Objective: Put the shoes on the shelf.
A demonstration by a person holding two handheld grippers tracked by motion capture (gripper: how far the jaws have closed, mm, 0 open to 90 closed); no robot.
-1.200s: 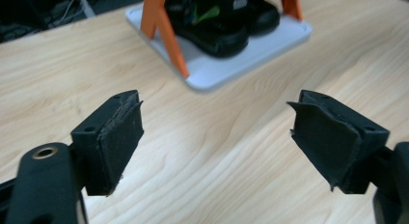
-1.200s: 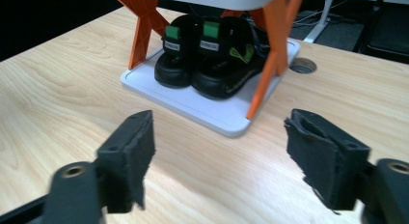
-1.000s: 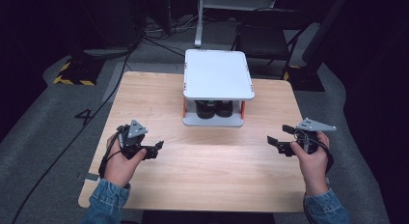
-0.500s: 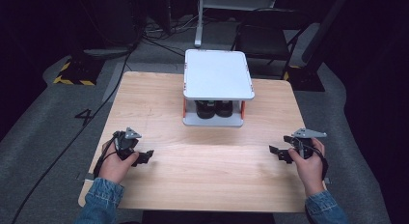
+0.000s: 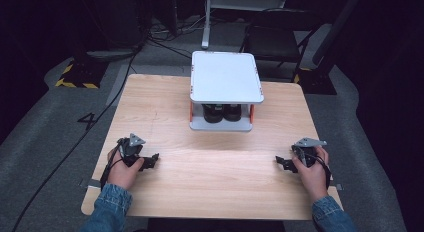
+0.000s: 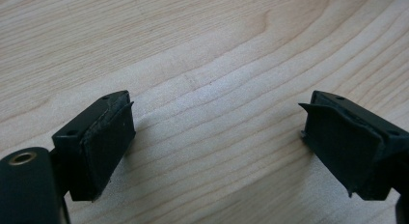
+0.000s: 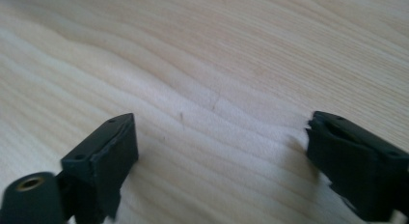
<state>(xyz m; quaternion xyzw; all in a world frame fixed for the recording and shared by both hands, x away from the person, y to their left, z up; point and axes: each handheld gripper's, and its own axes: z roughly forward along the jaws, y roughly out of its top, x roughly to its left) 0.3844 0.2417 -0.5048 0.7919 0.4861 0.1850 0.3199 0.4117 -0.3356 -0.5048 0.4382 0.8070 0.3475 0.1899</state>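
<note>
We take the white rack (image 5: 226, 77) as our landmark: it is a small stand with 2 flat rectangular shelves, rounded at the corners, joined by orange posts. It stands on the far middle part of the wooden table (image 5: 215, 187). Between its 2 shelves we see 2 dark round objects (image 5: 222, 112) side by side; we cannot tell what they are.

The left gripper (image 5: 148, 162) lies low on the table, well in front of the rack and to its left, held in a hand with a blue denim sleeve (image 5: 111, 207). The right gripper (image 5: 283, 163) is well in front of the rack and to its right, also close to the wood. Both are well apart from the rack and from each other.

In the left gripper view (image 6: 217, 137), the 2 black jaws stand wide apart and hold nothing; their pads look matt and a little worn at the edges. In the right gripper view (image 7: 219, 151), the jaws are also wide and empty. Under them we see pale wood with long wavy grain.

Behind the rack, on the grey floor, stand a dark chair (image 5: 272, 39) and some black cables (image 5: 165, 37).
</note>
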